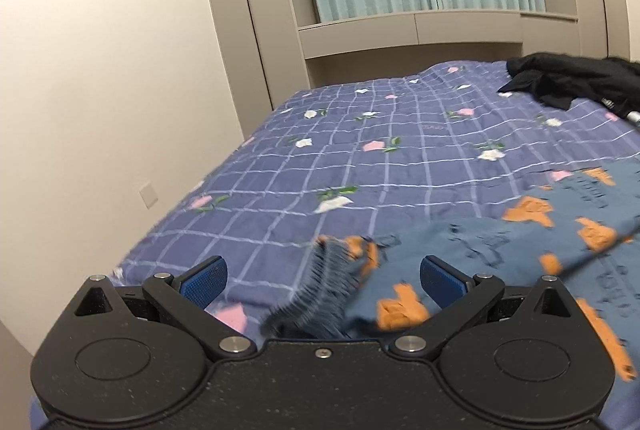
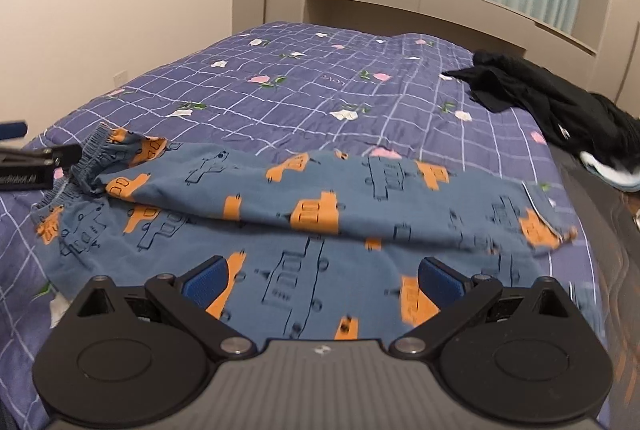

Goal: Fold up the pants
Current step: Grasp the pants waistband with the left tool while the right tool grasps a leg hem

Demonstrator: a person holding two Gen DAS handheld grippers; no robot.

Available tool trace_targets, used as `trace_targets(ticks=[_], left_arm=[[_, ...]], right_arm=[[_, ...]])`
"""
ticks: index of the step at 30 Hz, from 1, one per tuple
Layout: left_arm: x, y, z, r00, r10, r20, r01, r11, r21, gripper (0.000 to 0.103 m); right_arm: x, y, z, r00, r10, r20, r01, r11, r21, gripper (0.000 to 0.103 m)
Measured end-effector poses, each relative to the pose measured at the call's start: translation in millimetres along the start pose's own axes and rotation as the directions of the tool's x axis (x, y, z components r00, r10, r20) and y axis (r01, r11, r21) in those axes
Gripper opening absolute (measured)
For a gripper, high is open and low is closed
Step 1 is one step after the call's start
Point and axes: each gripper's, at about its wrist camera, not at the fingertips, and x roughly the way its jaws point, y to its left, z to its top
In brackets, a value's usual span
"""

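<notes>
Nearest: left gripper [image 1: 322,276] spread wide, grasping nothing, straddling the elastic waistband [image 1: 316,286] of the blue pants [image 2: 320,198]. Right gripper [image 2: 322,276] likewise released, hovering over the near trouser leg. Pants lying crosswise at the near end of the checked bedspread [image 2: 320,86], one leg draped over the other, waistband bunched and partly upturned.

Likely trouble — closing on the gathered elastic alone and dragging a single layer, leaving the legs skewed; or pinching bedspread along with cloth, given how low both sets of fingers sit. Hem end close to the bedspread's right edge, so a careless tug could slide it off.

Beyond the pants, open bedspread. Farther still, a black garment [image 2: 532,90] heaped at the far right — well apart, no obstacle.
</notes>
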Motion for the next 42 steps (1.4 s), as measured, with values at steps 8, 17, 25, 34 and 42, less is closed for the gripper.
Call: trace_targets(ticks=[8,17,25,34,42], left_arm=[[41,8,29,0.996,-0.085,-0.028,0.086,0.996,0.017,0.103],[87,-18,51,0.967,-0.235,-0.101,0.255,0.926,0.278,0.103],[150,-19,60,0.909,-0.329,-0.257,0.403,0.854,0.330,0.102],[190,-1,55,0.870,-0.310,-0.384,0.439,0.841,0.315,0.102],[205,14,52,0.809,-0.344,-0.477,0.500,0.830,0.249,0.083]], right_arm=[[39,-12,30,0.999,0.041,-0.005,-0.041,0.997,-0.072,0.103],[100,-33,68,0.966,0.259,-0.002,-0.254,0.944,-0.212,0.103],[171,-47,99,0.911,0.391,-0.133,-0.412,0.856,-0.313,0.103],[228,-58,124,0.853,0.428,-0.298,-0.501,0.831,-0.242,0.103],[250,-48,125,0.841,0.409,-0.355,-0.504,0.831,-0.236,0.101]])
